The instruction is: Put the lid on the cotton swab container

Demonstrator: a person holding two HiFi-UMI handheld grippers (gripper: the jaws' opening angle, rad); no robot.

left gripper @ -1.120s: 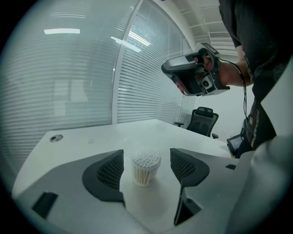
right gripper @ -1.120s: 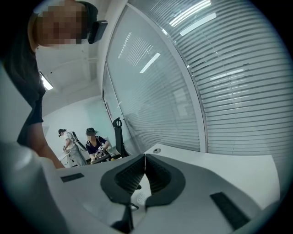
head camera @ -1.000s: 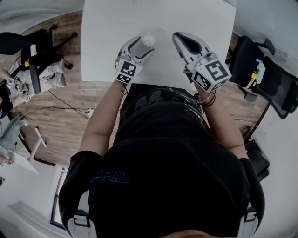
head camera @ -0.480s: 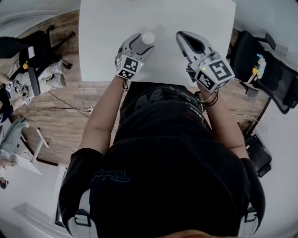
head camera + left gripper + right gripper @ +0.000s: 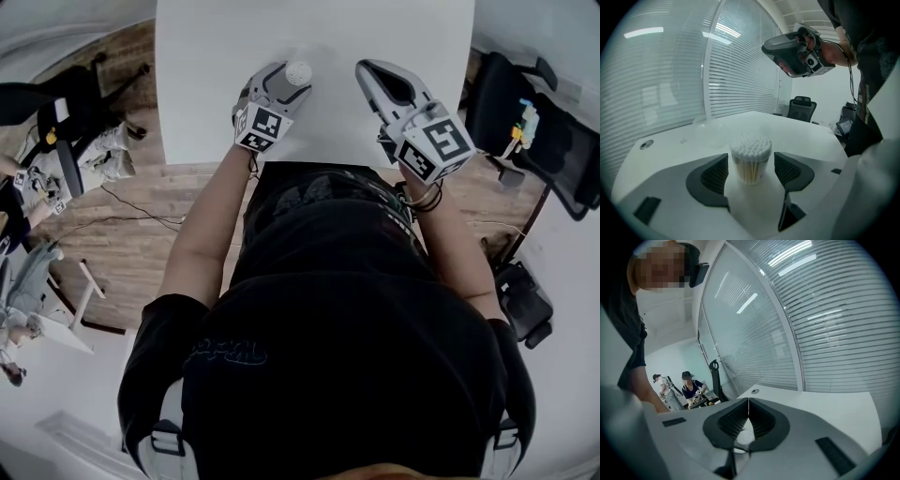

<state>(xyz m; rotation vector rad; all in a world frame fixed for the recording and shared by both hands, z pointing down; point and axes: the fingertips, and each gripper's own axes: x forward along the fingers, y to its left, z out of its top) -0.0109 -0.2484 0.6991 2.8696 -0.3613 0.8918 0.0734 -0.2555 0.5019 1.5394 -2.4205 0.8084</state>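
Note:
The cotton swab container, a small clear tub packed with white-tipped swabs, stands upright and uncovered on the white table. My left gripper is open around it, one dark pad on each side with a thin gap to the tub. In the head view the container sits at the left gripper's tips. A clear domed lid lies on the table just behind the tub. My right gripper is shut and holds nothing, hovering to the right.
Office chairs stand to the right of the table and another chair to the left. Slatted glass walls lie beyond the table. Two people work in the far room. A round grommet is set in the tabletop.
The left gripper has sunk a little around the container. The right gripper has stayed where it was, still shut.

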